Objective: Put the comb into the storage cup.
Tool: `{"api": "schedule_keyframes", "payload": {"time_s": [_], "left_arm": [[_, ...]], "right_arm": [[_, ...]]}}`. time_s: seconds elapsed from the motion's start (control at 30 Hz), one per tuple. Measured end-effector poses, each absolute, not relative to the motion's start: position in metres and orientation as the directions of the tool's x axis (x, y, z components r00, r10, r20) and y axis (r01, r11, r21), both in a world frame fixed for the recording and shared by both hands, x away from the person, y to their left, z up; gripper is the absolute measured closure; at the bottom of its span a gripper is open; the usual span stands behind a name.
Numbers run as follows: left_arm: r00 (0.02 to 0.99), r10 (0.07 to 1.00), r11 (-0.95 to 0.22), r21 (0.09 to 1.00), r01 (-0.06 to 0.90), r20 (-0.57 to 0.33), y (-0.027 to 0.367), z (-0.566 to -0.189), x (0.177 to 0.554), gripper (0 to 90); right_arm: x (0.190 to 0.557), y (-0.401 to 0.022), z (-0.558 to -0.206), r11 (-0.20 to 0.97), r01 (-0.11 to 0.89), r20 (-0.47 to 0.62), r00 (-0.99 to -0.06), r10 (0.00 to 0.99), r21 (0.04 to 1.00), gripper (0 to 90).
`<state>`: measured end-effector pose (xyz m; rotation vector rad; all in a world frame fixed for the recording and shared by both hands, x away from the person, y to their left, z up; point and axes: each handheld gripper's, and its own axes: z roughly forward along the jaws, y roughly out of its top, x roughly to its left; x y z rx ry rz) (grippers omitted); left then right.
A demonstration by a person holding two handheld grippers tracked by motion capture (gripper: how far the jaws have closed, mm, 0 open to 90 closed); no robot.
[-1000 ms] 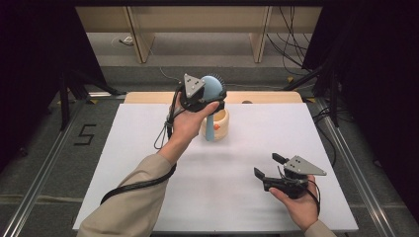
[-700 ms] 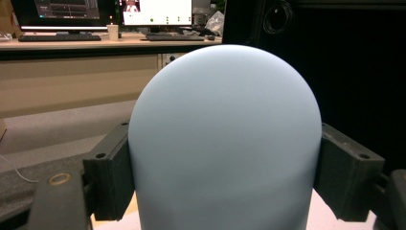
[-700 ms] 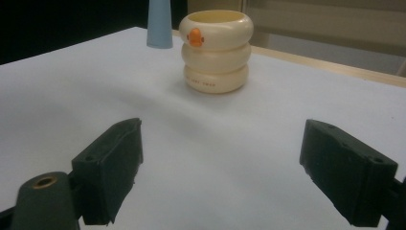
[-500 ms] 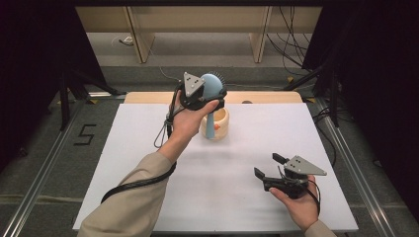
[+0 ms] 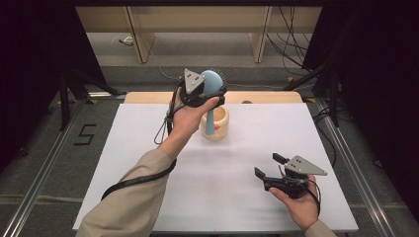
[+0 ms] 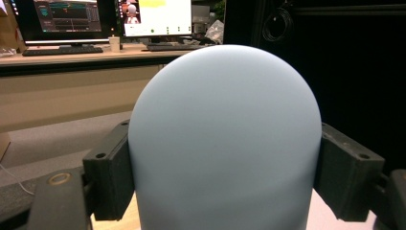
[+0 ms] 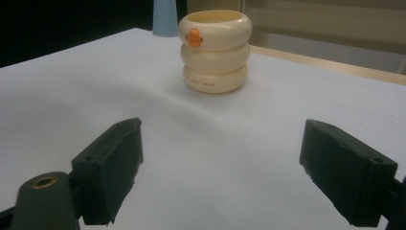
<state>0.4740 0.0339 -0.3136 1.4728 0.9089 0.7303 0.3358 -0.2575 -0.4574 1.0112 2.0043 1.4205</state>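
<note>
The pale blue hairbrush is clamped by its head in the left gripper and held upright, its long axis vertical. Its handle end hangs just beside the cream holder, at its near-left rim. The right gripper, jaws apart and empty, rests well nearer the person. Small print on the holder cannot be read.

Left gripper, raised on an outstretched forearm, with jaws clamped on a held object; right gripper, low in the right hand, with jaws spread wide.
</note>
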Motion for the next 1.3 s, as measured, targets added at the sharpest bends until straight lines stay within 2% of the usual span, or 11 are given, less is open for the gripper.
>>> {"api": "schedule_keyframes", "payload": {"time_s": [1.3], "left_arm": [[0.51,0.86,-0.012,0.996,0.086,-0.034,0.028,-0.301,0.485,19.6]], "right_arm": [[0.335,-0.259,-0.458,0.185,0.302,0.041,-0.611,0.79,0.935,15.9]]}}
